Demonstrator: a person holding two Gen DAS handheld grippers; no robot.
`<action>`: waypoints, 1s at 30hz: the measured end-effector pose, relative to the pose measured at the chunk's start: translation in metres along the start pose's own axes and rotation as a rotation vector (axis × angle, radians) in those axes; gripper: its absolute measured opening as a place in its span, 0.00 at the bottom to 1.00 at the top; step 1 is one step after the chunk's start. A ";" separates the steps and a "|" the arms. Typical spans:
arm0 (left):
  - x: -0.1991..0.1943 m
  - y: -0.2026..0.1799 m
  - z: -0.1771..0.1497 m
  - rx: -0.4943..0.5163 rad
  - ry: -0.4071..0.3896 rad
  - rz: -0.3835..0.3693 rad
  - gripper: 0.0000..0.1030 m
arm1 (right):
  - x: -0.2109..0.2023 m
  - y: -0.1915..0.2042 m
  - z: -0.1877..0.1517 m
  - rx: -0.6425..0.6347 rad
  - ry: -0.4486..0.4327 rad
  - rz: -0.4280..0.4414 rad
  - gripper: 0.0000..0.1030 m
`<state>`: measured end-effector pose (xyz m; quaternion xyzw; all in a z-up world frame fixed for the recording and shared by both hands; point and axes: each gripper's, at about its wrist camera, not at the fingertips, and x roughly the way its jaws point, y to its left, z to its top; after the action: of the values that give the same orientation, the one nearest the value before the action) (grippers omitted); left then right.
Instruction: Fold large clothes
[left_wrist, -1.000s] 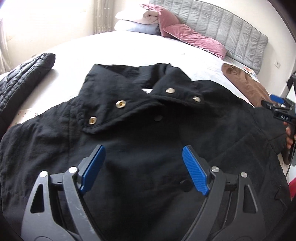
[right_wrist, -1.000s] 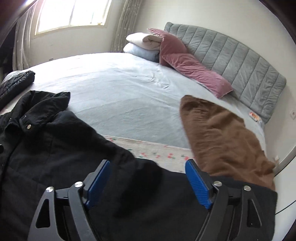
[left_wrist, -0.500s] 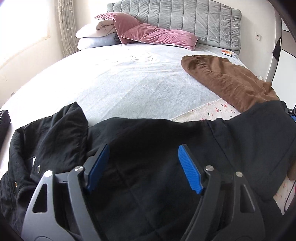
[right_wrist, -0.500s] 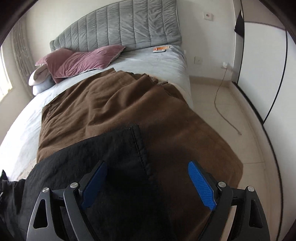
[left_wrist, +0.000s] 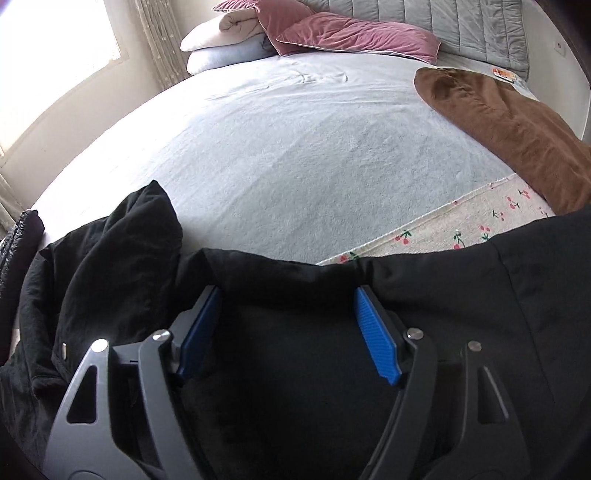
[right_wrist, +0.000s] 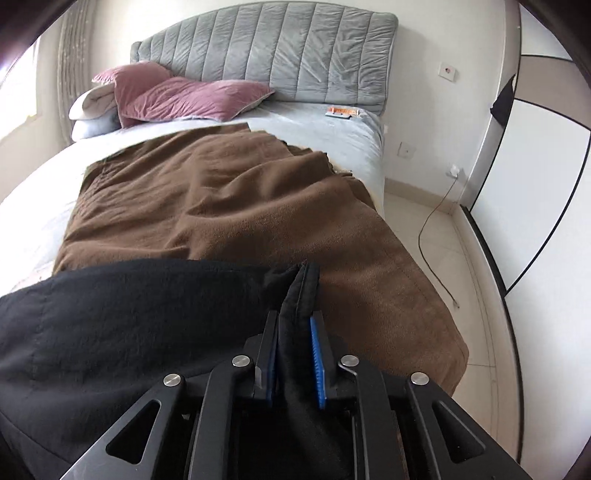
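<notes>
Bed (left_wrist: 295, 147), grey sheet: black coat (left_wrist: 480, 314) laid crosswise along its near edge. My right gripper (right_wrist: 293, 354) pinches the coat's end; my left gripper (left_wrist: 286, 325), spread wide, straddles the upper edge, nothing clamped.

No legible text, label, brand, number or sign appears on any surface in either wrist view.
</notes>
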<state>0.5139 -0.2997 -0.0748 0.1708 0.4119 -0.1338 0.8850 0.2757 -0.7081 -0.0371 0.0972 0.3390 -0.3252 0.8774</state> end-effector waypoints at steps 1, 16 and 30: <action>-0.005 0.000 0.000 -0.008 0.005 -0.008 0.72 | -0.006 -0.007 -0.001 0.045 -0.007 0.027 0.28; -0.088 -0.103 -0.073 0.054 -0.053 -0.385 0.79 | -0.040 -0.067 -0.053 0.326 0.137 0.122 0.58; -0.190 0.038 -0.112 -0.101 0.029 -0.267 0.90 | -0.191 0.019 -0.019 0.070 0.050 0.083 0.78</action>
<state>0.3326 -0.2011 0.0125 0.0716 0.4500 -0.2267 0.8608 0.1707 -0.5900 0.0738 0.1501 0.3450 -0.2977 0.8774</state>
